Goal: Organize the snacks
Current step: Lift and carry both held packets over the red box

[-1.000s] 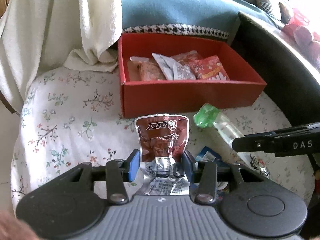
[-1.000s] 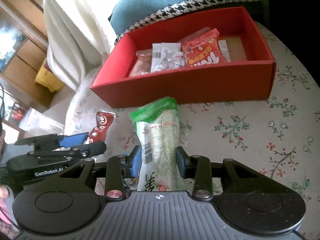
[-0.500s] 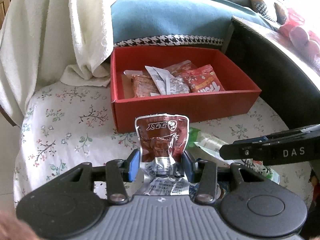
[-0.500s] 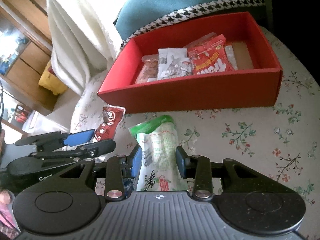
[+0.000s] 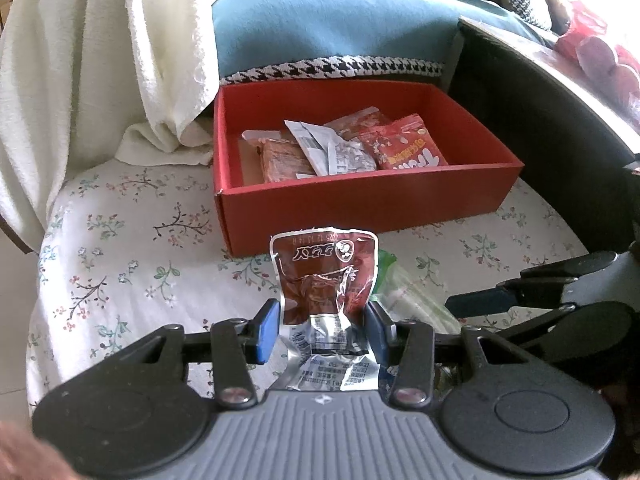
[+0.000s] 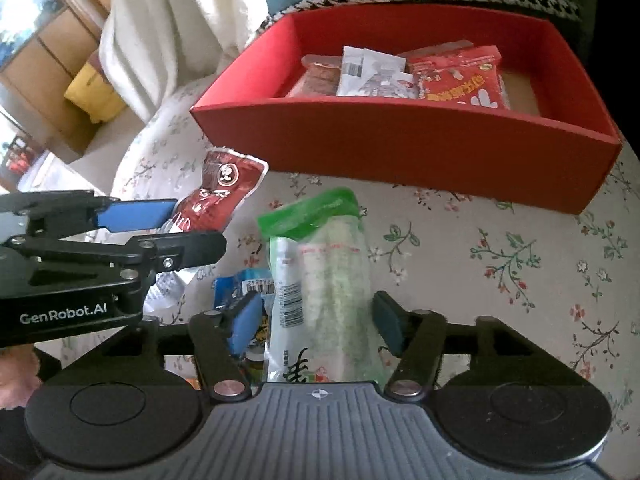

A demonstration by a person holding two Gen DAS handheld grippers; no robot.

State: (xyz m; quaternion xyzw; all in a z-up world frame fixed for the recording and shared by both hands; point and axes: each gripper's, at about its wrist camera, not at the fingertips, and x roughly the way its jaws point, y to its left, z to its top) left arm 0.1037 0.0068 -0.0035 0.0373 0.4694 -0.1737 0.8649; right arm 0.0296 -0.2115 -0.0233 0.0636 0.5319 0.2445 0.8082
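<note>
My left gripper (image 5: 322,330) is shut on a dark red foil snack packet (image 5: 325,276) and holds it upright in front of the red box (image 5: 360,204). It also shows in the right wrist view (image 6: 218,194). My right gripper (image 6: 316,320) is open, its fingers standing apart on either side of a green and clear snack bag (image 6: 320,264) that lies on the floral cloth (image 6: 500,264). The red box (image 6: 420,148) holds several snack packets, among them a red one (image 6: 460,80) and a white one (image 6: 368,70).
A blue packet (image 6: 244,284) lies left of the green bag. A white blanket (image 5: 100,60) hangs at the left. A teal cushion (image 5: 340,28) is behind the box. A dark table edge (image 5: 560,92) is at the right.
My right gripper has opened and let go of the green bag, which now lies on the cloth. Both grippers drew back from the box. The left still holds the red packet.
</note>
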